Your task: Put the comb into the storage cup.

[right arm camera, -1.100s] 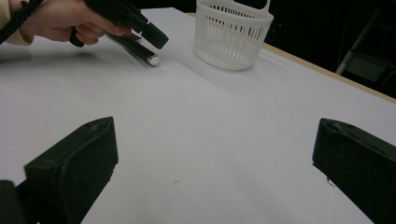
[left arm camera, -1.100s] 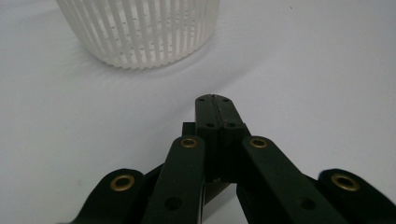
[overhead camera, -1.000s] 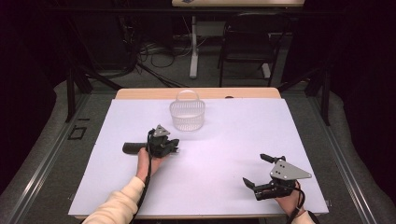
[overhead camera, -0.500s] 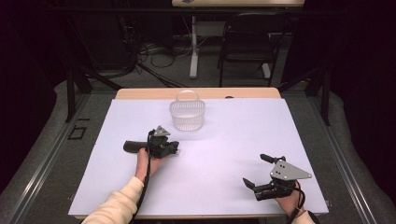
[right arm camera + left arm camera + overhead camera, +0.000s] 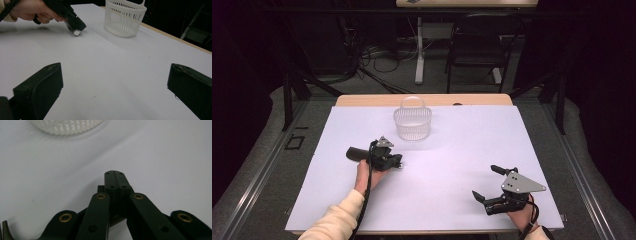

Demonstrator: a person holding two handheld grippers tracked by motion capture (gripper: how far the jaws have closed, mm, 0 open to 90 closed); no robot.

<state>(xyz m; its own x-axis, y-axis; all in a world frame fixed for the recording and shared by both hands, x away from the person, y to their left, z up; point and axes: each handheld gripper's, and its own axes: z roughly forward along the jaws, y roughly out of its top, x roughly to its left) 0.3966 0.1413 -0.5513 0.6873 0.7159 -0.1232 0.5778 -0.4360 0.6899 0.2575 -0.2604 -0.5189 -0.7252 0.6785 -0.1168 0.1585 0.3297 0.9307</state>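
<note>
I hold my left hand-held gripper point(image 5: 398, 161) low over the tabletop point(image 5: 462, 150), just in front of the white slatted basket point(image 5: 412, 123). In the left gripper view its jaws stand pressed flat together with nothing between them, and the basket's ribbed wall point(image 5: 65, 125) sits close ahead at the top edge. My right hand-held gripper point(image 5: 488, 182) rests near the front right corner of the tabletop, well apart from the basket, its jaws spread wide and empty. From the right gripper view I see my left hand point(image 5: 35, 10) wrapped round the other tool, whose tip carries a small shiny metal knob point(image 5: 76, 32) hanging just above the sheet.

I judge this to be the approach: the left tool is nearing the basket but has no hold on it yet. The next move calls for opening those closed jaws, then easing forward and up to take the rim or the upright loop handle point(image 5: 412, 101) without tipping the light basket.

The tabletop is covered by a smooth pale lilac sheet, with a strip of bare wood point(image 5: 362, 100) along the far edge. Beyond it the room is dark: a black chair point(image 5: 476, 47), a white table leg point(image 5: 419, 50), loose cables point(image 5: 377, 55) on a grey floor.
</note>
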